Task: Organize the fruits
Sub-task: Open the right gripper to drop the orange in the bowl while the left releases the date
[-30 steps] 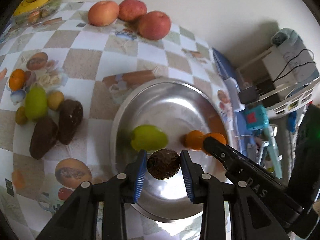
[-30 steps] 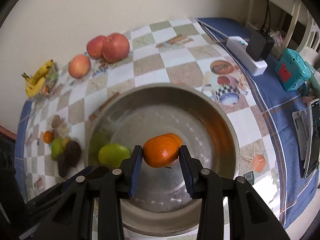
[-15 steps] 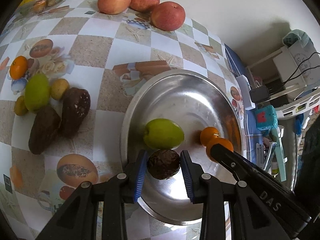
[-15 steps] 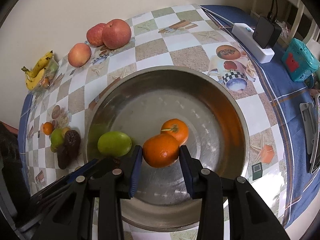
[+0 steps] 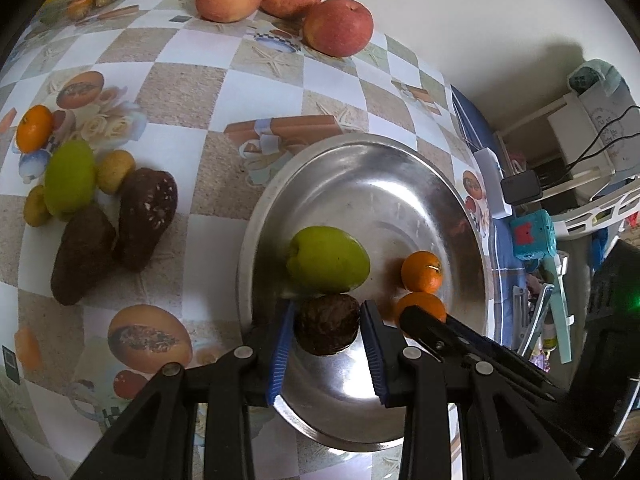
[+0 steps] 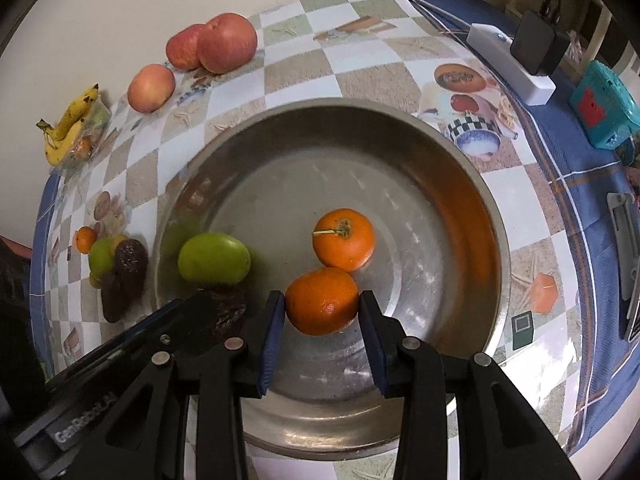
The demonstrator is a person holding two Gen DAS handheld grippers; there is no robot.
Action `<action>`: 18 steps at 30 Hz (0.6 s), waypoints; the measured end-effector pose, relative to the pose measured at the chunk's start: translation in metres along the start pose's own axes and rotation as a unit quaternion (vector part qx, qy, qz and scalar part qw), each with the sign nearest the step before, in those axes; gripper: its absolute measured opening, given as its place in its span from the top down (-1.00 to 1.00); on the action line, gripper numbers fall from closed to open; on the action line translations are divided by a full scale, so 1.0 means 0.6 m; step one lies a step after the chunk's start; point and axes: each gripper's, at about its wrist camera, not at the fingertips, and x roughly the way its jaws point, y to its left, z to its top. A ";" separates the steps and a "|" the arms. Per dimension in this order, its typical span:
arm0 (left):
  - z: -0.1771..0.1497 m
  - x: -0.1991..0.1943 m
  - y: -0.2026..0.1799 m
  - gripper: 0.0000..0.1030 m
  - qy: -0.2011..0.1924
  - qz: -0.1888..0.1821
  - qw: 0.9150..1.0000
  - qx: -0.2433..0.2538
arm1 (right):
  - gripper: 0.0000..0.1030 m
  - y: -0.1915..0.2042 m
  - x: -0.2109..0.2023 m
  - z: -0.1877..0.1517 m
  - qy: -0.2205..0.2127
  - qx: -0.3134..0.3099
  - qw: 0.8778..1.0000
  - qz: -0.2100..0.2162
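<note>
1. The left gripper [image 5: 326, 330] is clenched on a dark brown round fruit [image 5: 327, 325], with both blue pads against its sides. It is positioned over the near-left inner part of the steel bowl [image 5: 400, 152].
2. The right gripper [image 6: 322, 308] is clenched on an orange [image 6: 322, 306], also over the near part of the steel bowl [image 6: 460, 184]. Whether either held fruit touches the bowl floor cannot be told.
3. A green fruit [image 5: 328, 260] lies in the bowl, just beyond the dark brown round fruit and apparently touching it.
4. A second orange [image 6: 344, 239] with a short stem lies in the bowl, just beyond the held orange and close against it.
5. On the checkered tablecloth [image 5: 192, 92], left of the bowl, a cluster remains: two dark brown elongated fruits [image 5: 116, 228], a green fruit on the cloth [image 5: 69, 178], small yellow fruits [image 5: 115, 165] and a small orange [image 5: 34, 128].
6. Three red apples [image 5: 288, 4] sit at the far edge by the wall.
7. Bananas [image 6: 70, 124] lie at the far left.
8. A white power strip [image 6: 508, 62] and a teal device [image 6: 604, 110] sit at the right on blue cloth.
</note>
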 end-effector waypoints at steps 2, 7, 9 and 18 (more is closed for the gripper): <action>-0.001 0.002 -0.001 0.30 0.000 0.000 1.000 0.002 | 0.23 -0.001 0.008 -0.001 0.005 0.001 1.000 -0.004; 0.000 0.010 0.006 0.31 0.009 -0.018 1.000 -0.012 | 0.23 -0.005 0.010 -0.001 0.004 0.005 1.000 0.000; 0.000 0.011 0.008 0.31 0.013 -0.023 0.999 -0.018 | 0.23 -0.006 0.010 -0.001 0.004 0.006 1.000 0.002; 0.002 0.009 0.014 0.27 0.024 -0.032 0.999 -0.034 | 0.17 -0.003 0.008 0.003 0.006 0.002 1.000 0.001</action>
